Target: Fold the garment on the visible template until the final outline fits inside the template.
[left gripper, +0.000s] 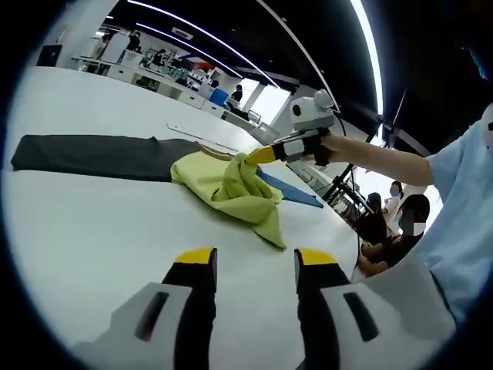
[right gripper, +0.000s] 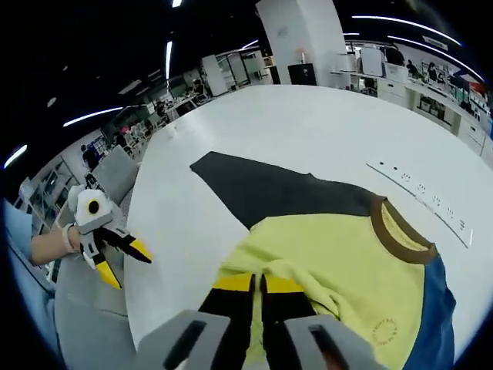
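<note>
A yellow-green shirt (left gripper: 231, 189) with a brown collar (right gripper: 400, 231) and a blue sleeve (right gripper: 435, 324) lies bunched on the white table (left gripper: 92, 231). It partly covers one end of the dark grey template (left gripper: 92, 154), a long flat patch (right gripper: 277, 189). My right gripper (right gripper: 259, 284) is shut on a raised fold of the shirt's near edge. In the left gripper view it comes in from the right (left gripper: 266, 154), pinching the cloth's top. My left gripper (left gripper: 256, 258) is open and holds nothing, a short way in front of the shirt. The right gripper view shows it (right gripper: 125, 264) off the table's left edge.
A thin white strip with holes (right gripper: 424, 196) lies on the table beyond the shirt. The person's light blue sleeve (left gripper: 462, 200) is at the right. Desks and seated people (left gripper: 393, 223) fill the background past the table's edge.
</note>
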